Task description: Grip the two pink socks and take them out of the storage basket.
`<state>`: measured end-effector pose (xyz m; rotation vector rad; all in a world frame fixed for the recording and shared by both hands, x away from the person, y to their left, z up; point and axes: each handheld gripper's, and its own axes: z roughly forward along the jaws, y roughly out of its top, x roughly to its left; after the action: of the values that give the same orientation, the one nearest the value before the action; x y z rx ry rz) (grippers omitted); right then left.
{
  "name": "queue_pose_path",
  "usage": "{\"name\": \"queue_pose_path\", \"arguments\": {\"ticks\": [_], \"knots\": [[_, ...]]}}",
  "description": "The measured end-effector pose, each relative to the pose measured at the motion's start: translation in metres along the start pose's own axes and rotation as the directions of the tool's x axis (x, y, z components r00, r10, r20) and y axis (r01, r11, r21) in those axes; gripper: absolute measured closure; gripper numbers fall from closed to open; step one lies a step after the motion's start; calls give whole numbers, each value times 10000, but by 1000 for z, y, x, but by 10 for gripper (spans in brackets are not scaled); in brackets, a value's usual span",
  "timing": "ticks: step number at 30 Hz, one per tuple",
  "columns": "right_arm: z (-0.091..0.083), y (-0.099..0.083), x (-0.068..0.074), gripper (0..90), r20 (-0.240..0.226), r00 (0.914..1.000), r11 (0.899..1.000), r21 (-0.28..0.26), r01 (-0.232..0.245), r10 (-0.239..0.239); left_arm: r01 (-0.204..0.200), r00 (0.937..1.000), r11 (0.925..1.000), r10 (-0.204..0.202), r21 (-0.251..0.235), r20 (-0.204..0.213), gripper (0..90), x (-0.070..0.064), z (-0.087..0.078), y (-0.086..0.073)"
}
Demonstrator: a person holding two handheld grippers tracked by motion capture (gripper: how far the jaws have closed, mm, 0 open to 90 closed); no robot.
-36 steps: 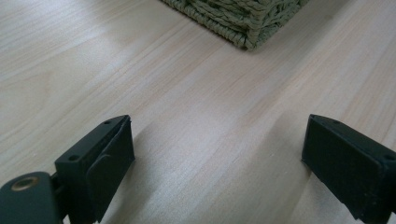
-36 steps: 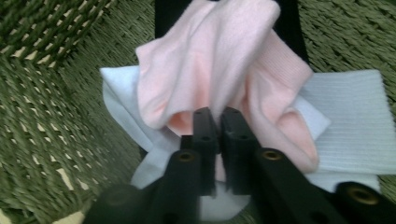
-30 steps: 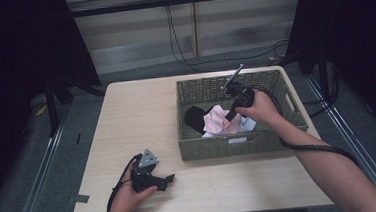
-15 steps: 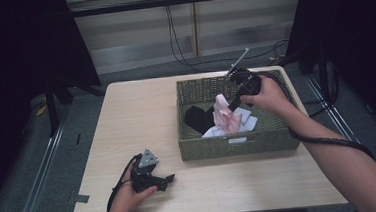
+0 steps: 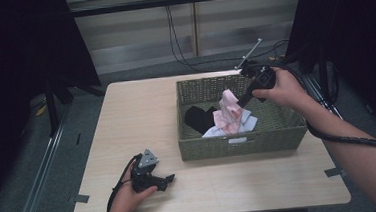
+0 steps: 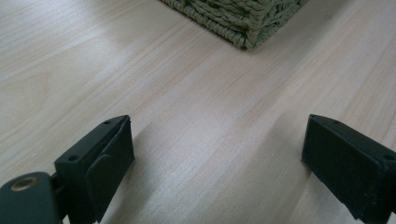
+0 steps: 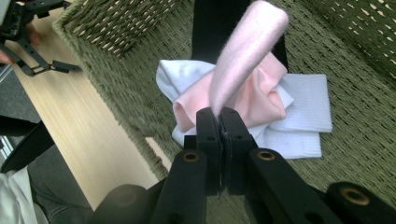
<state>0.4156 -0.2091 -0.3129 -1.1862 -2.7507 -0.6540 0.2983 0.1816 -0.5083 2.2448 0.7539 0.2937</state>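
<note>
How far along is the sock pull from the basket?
Early. The right claw is shut on a pink sock, lifted above the basket but not out. White and black pieces remain inside. The left claw rests open on the table.

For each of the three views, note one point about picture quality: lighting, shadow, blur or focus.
High view: the surroundings are dark, while the table is lit. Left gripper view: the wood grain is sharp, and soft shadows lie beside the open left gripper. Right gripper view: the pink sock shut in the right gripper looks soft at its raised end; the basket weave is crisper.
</note>
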Motion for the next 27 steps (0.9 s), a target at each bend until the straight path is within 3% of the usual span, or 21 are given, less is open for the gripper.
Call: {"name": "queue_pose_path", "arguments": {"ticks": [18, 27], "knots": [[-39, -19, 10, 879, -92, 9997, 9992, -334, 223, -227, -5, 10000, 10000, 5, 0, 2, 85, 0, 0, 0], [-47, -29, 18, 879, -246, 9985, 9983, -316, 480, -488, -4, 10000, 10000, 4, 3, 3, 85, 0, 0, 0]]}}
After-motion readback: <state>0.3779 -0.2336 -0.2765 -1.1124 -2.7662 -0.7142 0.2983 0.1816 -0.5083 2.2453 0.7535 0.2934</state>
